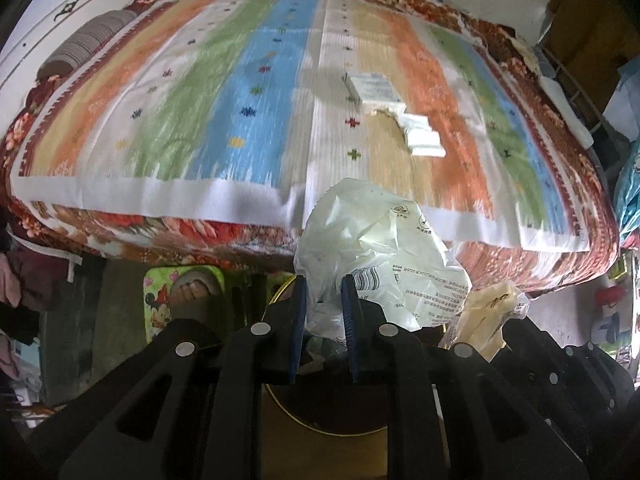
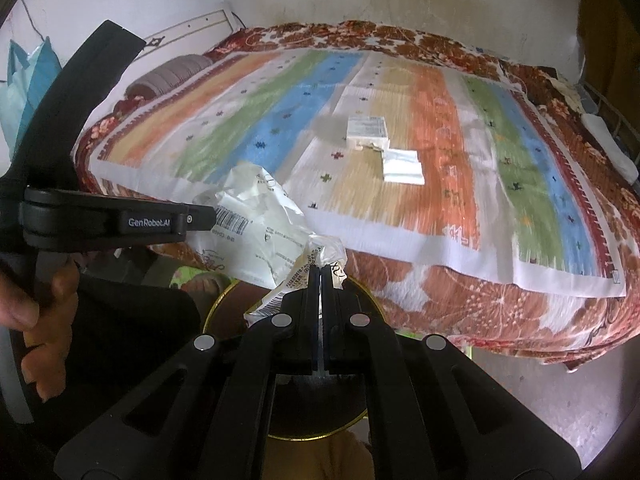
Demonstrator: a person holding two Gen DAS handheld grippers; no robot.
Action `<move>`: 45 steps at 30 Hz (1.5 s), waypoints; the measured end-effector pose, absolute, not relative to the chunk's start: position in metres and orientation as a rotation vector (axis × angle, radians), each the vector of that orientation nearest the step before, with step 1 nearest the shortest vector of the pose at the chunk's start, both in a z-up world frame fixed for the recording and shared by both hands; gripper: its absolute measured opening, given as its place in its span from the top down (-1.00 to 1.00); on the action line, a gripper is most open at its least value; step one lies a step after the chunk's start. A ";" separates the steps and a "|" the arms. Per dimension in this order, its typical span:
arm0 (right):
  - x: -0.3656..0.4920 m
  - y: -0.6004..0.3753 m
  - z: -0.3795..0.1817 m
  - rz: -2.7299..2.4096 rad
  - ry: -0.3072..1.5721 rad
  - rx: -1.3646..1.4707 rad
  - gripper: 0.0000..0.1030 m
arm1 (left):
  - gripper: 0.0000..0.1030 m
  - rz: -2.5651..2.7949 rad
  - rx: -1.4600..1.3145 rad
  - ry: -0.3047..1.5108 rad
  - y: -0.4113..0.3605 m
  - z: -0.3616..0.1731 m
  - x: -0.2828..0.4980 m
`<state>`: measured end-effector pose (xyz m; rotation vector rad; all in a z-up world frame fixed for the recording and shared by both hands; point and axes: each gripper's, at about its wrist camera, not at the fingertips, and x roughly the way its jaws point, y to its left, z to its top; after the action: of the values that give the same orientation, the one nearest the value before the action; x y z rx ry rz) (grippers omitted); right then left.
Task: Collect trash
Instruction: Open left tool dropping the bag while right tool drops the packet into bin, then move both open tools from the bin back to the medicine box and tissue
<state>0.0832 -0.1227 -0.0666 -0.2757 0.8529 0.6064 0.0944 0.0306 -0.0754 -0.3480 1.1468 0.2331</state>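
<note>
While the left gripper (image 1: 324, 280) pinches a crumpled white plastic bag (image 1: 372, 240), the closed right gripper (image 2: 320, 270) clamps a small printed wrapper (image 2: 326, 250) above the round gold-rimmed bin (image 2: 360, 292).

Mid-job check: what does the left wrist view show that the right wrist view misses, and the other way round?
Only the left wrist view: the left gripper from behind, its blue pads on the white plastic wrapper, and a sandalled foot on a cartoon mat.

Only the right wrist view: the right gripper shut on a crumpled wrapper scrap, the hand holding the left gripper, and a blue bag on the wall.

Both: the striped bed cover, two small boxes on it, and the gold-rimmed bin below.
</note>
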 end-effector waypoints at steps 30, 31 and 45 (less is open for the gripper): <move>0.104 -0.124 -0.130 0.547 1.151 -0.182 0.35 | 0.03 0.240 -0.539 1.352 0.036 -0.134 0.098; 0.104 -0.124 -0.130 0.551 1.150 -0.174 0.34 | -0.01 0.241 -0.541 1.346 0.037 -0.133 0.098; 0.118 -0.130 -0.112 0.554 1.115 -0.113 -0.01 | -0.42 0.192 -0.682 1.217 0.058 -0.106 0.117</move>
<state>0.1176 -0.1299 -0.1121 -0.1129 1.1151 0.5542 0.1172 0.0581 -0.1061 -0.6822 1.2172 0.1919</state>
